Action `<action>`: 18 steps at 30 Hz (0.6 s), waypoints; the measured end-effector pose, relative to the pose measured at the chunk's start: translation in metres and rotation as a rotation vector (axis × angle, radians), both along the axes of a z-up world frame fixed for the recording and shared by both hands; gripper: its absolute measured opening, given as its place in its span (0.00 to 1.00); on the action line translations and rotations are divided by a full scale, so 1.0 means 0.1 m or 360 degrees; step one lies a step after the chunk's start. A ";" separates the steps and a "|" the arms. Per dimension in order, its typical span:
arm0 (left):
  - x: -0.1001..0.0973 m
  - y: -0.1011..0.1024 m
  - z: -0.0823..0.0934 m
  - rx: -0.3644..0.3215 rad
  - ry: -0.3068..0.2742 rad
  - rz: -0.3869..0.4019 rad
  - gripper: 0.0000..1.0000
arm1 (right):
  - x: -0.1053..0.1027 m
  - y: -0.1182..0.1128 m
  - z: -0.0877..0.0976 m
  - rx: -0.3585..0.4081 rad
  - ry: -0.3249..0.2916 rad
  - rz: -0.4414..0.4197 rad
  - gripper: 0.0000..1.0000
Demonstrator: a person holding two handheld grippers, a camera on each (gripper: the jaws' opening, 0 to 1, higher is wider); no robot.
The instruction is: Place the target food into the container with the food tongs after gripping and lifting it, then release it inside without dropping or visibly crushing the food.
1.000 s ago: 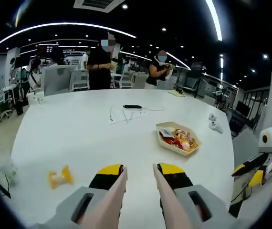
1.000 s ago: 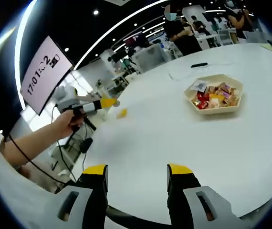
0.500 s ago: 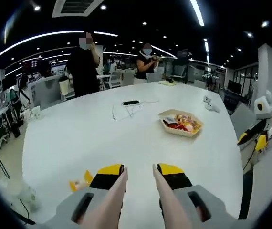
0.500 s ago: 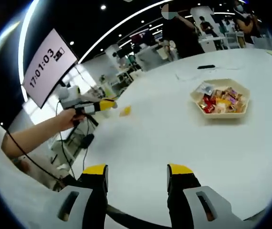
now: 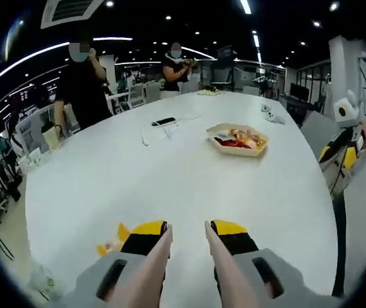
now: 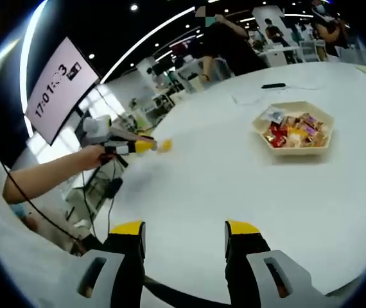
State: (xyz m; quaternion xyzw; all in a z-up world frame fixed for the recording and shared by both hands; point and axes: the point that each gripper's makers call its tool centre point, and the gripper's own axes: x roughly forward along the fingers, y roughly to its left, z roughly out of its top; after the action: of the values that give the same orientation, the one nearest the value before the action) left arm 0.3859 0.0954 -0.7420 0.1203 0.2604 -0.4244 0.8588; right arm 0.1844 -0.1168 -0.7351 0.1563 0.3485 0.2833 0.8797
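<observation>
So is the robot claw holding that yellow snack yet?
No. Both the left gripper and right gripper are open and empty. The yellow snack lies on the white table beside the left gripper.

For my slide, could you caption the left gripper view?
Open tongs over a white table, yellow snack beside them, tray beyond.

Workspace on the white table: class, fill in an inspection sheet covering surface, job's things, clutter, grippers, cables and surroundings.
Surface: white table, large, rounded.
Job's things: yellow wrapped snack lies just left of the left gripper; hexagonal tray holds mixed wrapped snacks.
Clutter: dark phone beyond the tray.
Grippers: left gripper's jaws open, nothing between them; right gripper open, nothing between its jaws.
Cables: white cable beside the phone.
Surroundings: open office, people standing behind the table, screen showing digits.
</observation>
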 end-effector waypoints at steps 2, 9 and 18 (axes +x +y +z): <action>0.04 0.03 -0.02 -0.0001 0.0020 0.0019 0.26 | 0.02 -0.03 0.01 0.0005 -0.0006 -0.0012 0.50; 0.15 0.21 -0.16 0.0059 0.0029 0.0021 0.26 | 0.03 -0.09 -0.07 0.0001 0.0039 -0.0035 0.50; 0.42 0.52 -0.28 0.0270 -0.0057 -0.0083 0.27 | 0.04 -0.09 -0.09 -0.0040 0.0071 -0.0006 0.50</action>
State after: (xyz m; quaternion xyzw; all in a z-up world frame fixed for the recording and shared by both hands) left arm 0.4277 0.1472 -0.7705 0.2070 0.2769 -0.4208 0.8387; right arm 0.1880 -0.1258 -0.7440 0.1522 0.3713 0.2737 0.8741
